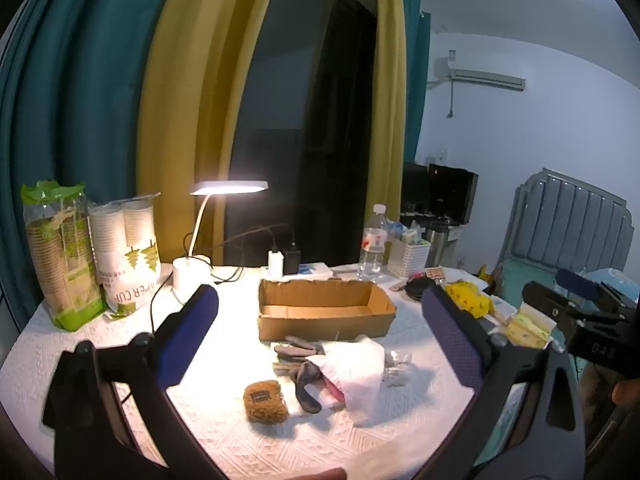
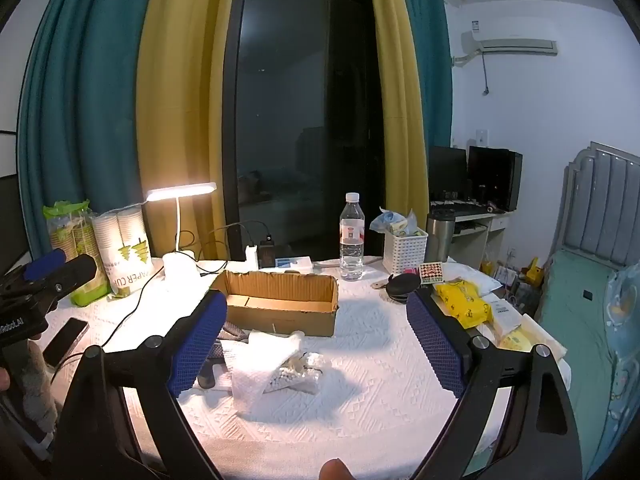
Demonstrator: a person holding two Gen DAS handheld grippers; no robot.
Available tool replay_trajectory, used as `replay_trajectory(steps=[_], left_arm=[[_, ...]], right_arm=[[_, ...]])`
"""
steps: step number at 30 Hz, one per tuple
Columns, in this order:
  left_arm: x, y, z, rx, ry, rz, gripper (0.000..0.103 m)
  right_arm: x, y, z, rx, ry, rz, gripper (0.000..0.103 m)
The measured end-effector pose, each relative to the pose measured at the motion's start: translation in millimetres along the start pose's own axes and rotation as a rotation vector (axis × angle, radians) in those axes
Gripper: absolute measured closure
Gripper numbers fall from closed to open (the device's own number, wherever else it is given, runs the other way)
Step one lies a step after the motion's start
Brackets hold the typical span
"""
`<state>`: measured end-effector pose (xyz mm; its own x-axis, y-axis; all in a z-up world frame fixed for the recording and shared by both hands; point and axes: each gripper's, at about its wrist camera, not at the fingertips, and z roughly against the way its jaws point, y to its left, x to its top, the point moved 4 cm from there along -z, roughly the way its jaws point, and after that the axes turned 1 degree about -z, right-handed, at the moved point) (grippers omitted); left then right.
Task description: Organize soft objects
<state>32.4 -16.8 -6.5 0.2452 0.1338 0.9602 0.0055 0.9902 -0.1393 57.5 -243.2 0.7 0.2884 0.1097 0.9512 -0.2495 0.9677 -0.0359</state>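
An open cardboard box [image 1: 324, 314] [image 2: 280, 304] sits mid-table, empty inside as far as I see. In front of it lies a heap of soft things: a white cloth [image 1: 356, 372] [image 2: 260, 368], dark grey socks [image 1: 304, 380], a brown fuzzy pad [image 1: 265, 401] and a clear bag of white beads [image 2: 296, 372]. My left gripper [image 1: 320, 336] is open and empty, held above the heap. My right gripper [image 2: 316, 340] is open and empty, to the right of the heap; it also shows at the right edge of the left wrist view [image 1: 580, 308].
A lit desk lamp [image 1: 200, 240], cables and chargers [image 1: 284, 260], paper-cup packs [image 1: 88, 256], a water bottle [image 2: 352, 236], a white basket [image 2: 404, 248], yellow packets [image 2: 464, 300] and a phone [image 2: 66, 340] ring the white-covered table [image 2: 360, 360]. A bed [image 2: 584, 320] stands right.
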Motion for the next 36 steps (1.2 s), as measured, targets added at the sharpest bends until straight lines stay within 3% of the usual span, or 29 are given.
replay_trajectory(steps=[36], left_arm=[[-0.8, 2.2, 3.2, 0.001, -0.002, 0.005, 0.001]], right_arm=[[-1.3, -1.1, -1.7, 0.001, 0.000, -0.002, 0.010]])
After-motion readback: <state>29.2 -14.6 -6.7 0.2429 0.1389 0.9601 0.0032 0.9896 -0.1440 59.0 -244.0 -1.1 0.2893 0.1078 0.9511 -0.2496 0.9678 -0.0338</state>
